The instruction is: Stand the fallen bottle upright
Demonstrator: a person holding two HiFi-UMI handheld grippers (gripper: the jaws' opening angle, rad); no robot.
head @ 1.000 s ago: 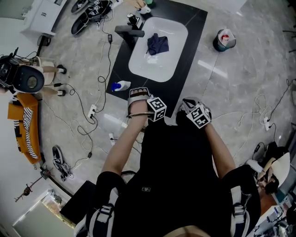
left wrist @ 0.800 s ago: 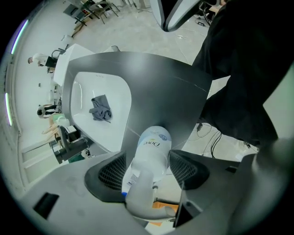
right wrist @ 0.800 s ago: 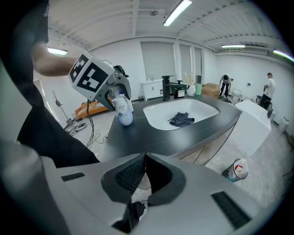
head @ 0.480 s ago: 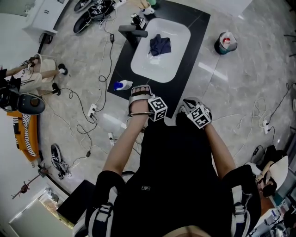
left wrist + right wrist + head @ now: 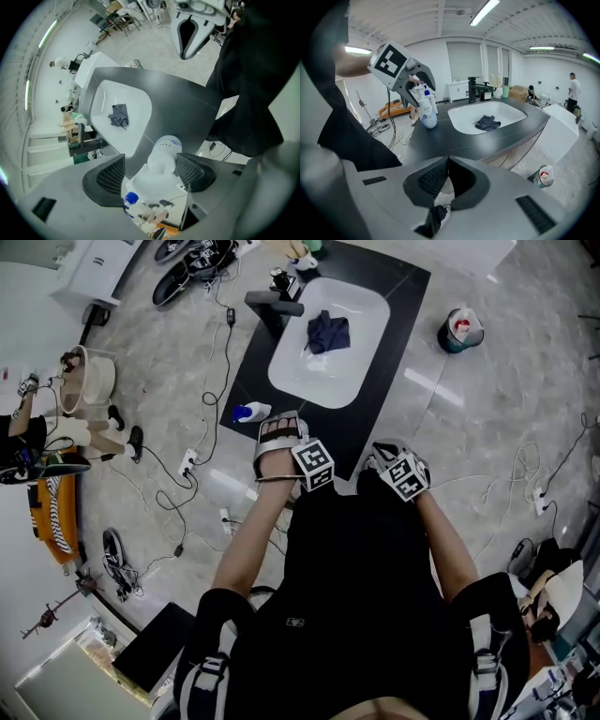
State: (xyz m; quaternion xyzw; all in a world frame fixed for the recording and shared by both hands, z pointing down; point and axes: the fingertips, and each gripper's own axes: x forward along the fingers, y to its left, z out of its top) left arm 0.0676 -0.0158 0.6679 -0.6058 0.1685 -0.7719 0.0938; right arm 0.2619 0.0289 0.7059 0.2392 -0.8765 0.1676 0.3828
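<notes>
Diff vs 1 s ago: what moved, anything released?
The left gripper lifted slightly and rolled. Its jaws have just been opening, and the upright bottle now stands between them with no grip on it. Unchanged: the bottle's spot at the corner of the counter, the right gripper shut and parked, and the cloth in the sink.

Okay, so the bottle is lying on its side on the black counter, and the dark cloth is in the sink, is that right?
Not quite. The bottle stands upright on the counter, not on its side; the right gripper view shows this. The cloth is in the sink, as you said.
</notes>
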